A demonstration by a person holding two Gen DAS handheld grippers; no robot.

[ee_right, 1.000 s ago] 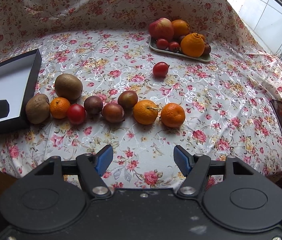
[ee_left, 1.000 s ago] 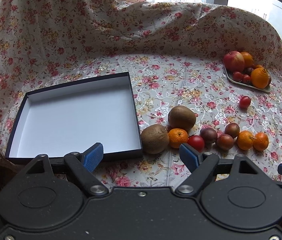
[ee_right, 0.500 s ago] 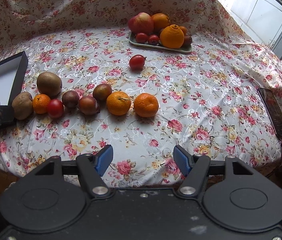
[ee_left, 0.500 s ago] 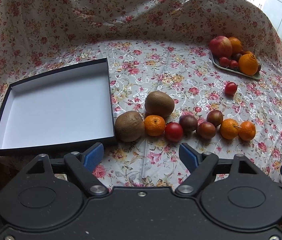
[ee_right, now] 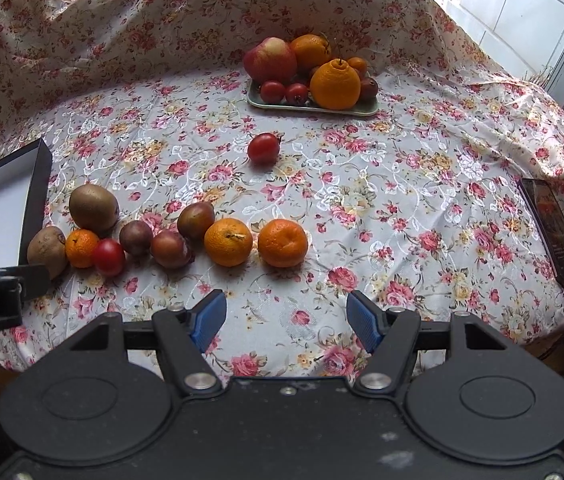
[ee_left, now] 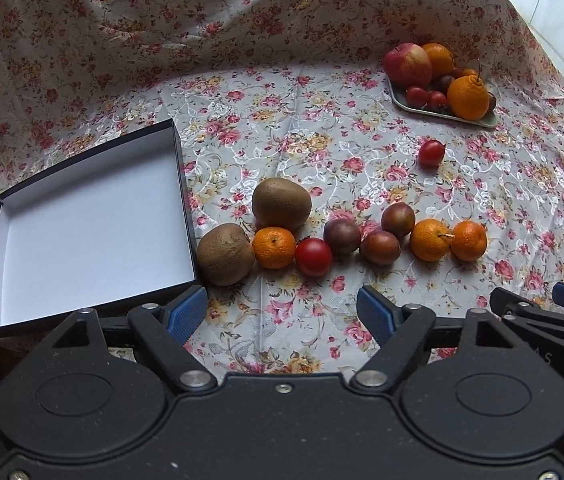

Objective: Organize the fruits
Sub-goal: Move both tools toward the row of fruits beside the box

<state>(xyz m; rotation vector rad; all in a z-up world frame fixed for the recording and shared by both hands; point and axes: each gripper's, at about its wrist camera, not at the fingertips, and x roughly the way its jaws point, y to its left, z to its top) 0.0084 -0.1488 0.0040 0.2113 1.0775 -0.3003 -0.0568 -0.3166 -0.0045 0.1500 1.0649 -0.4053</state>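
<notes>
In the left wrist view, the left gripper (ee_left: 282, 312) was held low over the near edge of the flowered cloth (ee_left: 322, 136), its blue-padded jaws spread wide with nothing between them. A shallow box (ee_left: 183, 184), dark outside and plain white within, lay at the left with nothing in it; it was judged to be the place meant for the loose fruit. Just beside its near corner a rough brown kiwi (ee_left: 224, 254) was seen, touching a small mandarin (ee_left: 273, 247); a second kiwi (ee_left: 281, 204) lay behind them. A glossy red tomato (ee_left: 313, 257), three dull purple passion fruits (ee_left: 380, 247) and two dimpled mandarins (ee_left: 430, 239) followed in a loose row to the right. A lone tomato (ee_left: 431, 153) lay well apart, between the row and a pale green tray (ee_left: 482, 122) heaped with more fruit.

In the right wrist view, the right gripper (ee_right: 286, 316) was likewise held spread and empty, near the right end of the row, where the rightmost mandarin (ee_right: 282, 242) was nearest to it. The smooth round fruit was judged liable to roll on the slick, wrinkled cloth. A dark phone (ee_right: 554, 226) lay flat by the right edge.
</notes>
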